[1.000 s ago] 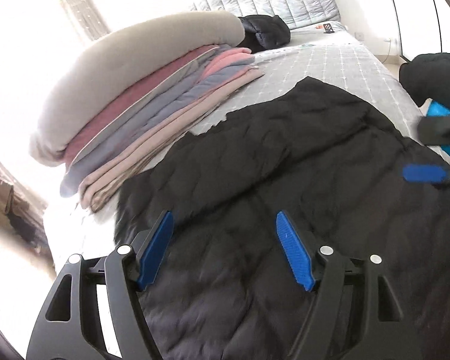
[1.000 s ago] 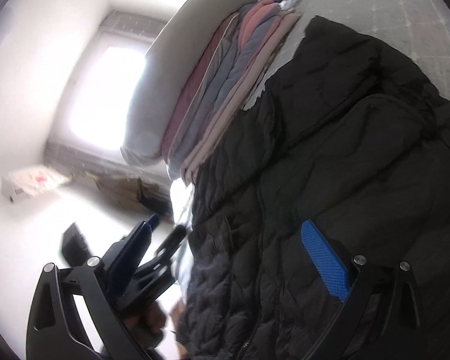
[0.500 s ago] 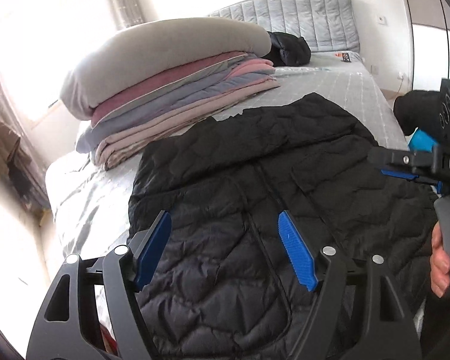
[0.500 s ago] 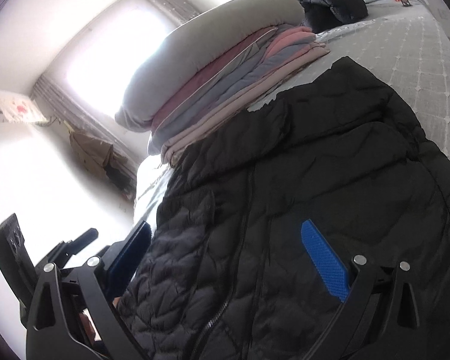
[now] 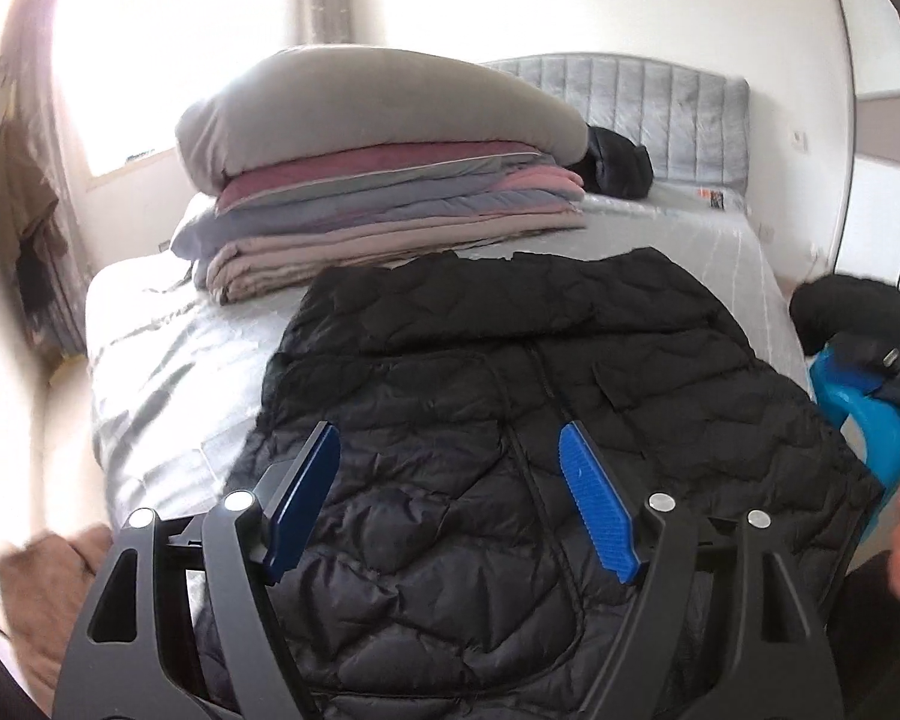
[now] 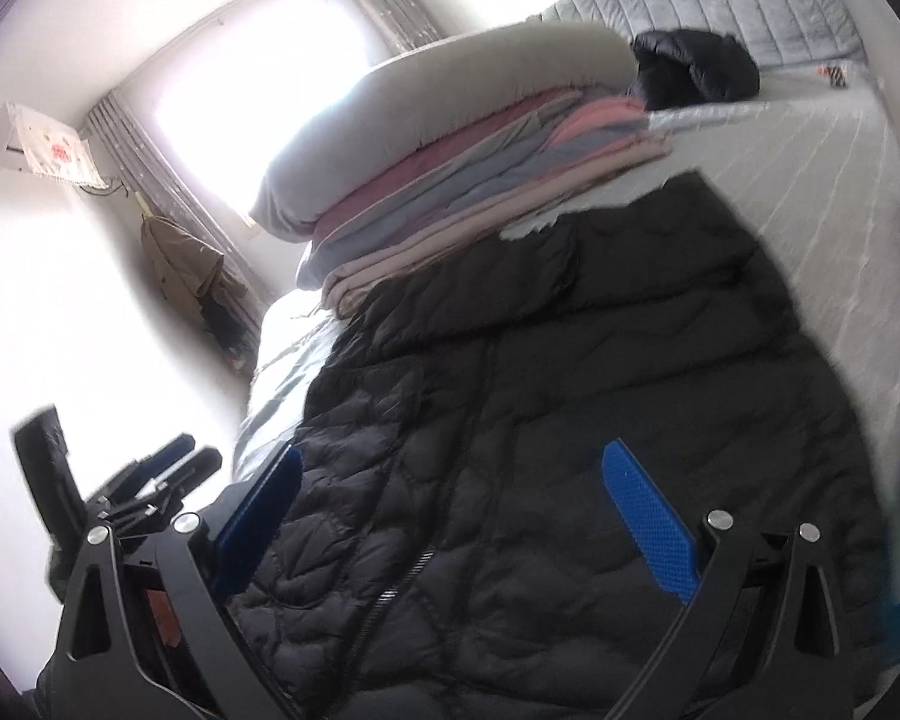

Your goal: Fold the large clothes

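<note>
A black quilted puffer jacket (image 5: 510,396) lies spread flat on the bed, zip up the middle; it also fills the right wrist view (image 6: 570,420). My left gripper (image 5: 450,498) is open and empty, held above the jacket's near hem. My right gripper (image 6: 456,510) is open and empty, above the jacket's near part beside the zip. The left gripper shows at the left edge of the right wrist view (image 6: 156,474).
A stack of folded quilts under a grey pillow (image 5: 384,180) sits at the far left of the grey bed (image 5: 156,360). Another black garment (image 5: 618,162) lies by the headboard. A dark bundle (image 5: 846,312) and a blue object (image 5: 858,414) are at the right.
Both grippers have pulled back toward the foot of the bed and levelled out. More of the jacket and bed shows. Both stay open and empty.
</note>
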`<state>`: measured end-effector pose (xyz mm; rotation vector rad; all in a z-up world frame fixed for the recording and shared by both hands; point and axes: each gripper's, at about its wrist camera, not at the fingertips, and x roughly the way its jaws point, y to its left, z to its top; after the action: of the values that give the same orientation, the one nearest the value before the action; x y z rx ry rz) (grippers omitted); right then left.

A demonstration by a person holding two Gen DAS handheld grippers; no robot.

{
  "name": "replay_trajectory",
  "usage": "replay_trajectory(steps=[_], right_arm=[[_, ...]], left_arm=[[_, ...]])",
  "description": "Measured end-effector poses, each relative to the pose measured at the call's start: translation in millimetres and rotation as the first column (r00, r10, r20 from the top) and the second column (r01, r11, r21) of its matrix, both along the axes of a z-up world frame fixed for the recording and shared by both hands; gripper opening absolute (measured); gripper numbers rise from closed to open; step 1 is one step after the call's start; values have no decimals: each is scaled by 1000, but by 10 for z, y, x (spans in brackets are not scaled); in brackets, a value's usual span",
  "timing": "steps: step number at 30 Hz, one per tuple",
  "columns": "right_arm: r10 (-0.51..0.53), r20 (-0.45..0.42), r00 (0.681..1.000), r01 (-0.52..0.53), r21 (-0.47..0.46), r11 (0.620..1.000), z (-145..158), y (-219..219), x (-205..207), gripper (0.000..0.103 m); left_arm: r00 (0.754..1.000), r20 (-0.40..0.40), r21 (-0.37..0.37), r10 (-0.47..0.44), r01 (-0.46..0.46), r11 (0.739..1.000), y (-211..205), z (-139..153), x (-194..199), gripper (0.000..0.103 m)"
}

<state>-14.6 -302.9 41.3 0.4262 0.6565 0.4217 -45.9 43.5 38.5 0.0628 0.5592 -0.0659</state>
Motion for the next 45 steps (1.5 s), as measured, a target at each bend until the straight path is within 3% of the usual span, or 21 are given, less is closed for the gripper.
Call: replay_trajectory(steps=[2, 4, 5, 6, 11, 18, 22, 24, 28, 30, 33, 38, 45], right_arm=[[-11, -41, 999, 10, -8, 1000, 24, -256, 41, 97], [-42, -121, 992, 40, -19, 999, -31, -580, 93, 97], [-60, -158, 986, 57, -20, 998, -87, -731, 105, 97], [-83, -197, 977, 82, -11, 997, -167, -916, 101, 97], [-131, -329, 935, 170, 91, 981, -667, -1547, -64, 97], [-35, -458, 888, 132, 182, 974, -1271, -1702, -117, 97], [24, -463, 886, 103, 245, 964, -1377, -1649, -152, 97], [12, -425, 905, 103, 247, 963, -1324, -1613, -213, 97], [-101, -364, 926, 134, 66, 989, -1076, -1489, -331, 97], [-129, -388, 913, 139, -3, 990, -1090, -1466, -277, 97], [-77, -430, 900, 142, 121, 982, -1207, -1548, -254, 97], [21, -486, 874, 107, 235, 966, -1370, -1623, -247, 97], [102, -489, 867, 72, 325, 943, -1468, -1601, -239, 97]], left_arm=[[999, -31, -45, 14, -15, 999, 74, -21, 59, 72], [1000, 3, -77, 9, -8, 997, 125, 44, 46, 73], [1000, 16, -75, 14, -13, 997, 131, 58, 36, 78], [1000, 23, -76, 17, -15, 997, 137, 62, 28, 84], [1000, -15, -111, -9, 7, 994, 97, -7, 103, 85], [990, -113, -167, -89, 70, 984, -41, -208, 295, 85], [987, -135, -155, -92, 71, 985, -122, -289, 351, 85], [988, -126, -147, -88, 69, 987, -149, -291, 345, 85], [986, -141, -136, -87, 68, 988, -170, -334, 368, 85], [985, -146, -139, -89, 69, 988, -175, -349, 376, 85], [986, -144, -135, -80, 60, 989, -144, -344, 371, 85], [984, -161, -172, -72, 43, 984, -45, -369, 386, 85], [981, -185, -208, -61, 22, 978, 31, -422, 420, 85]])
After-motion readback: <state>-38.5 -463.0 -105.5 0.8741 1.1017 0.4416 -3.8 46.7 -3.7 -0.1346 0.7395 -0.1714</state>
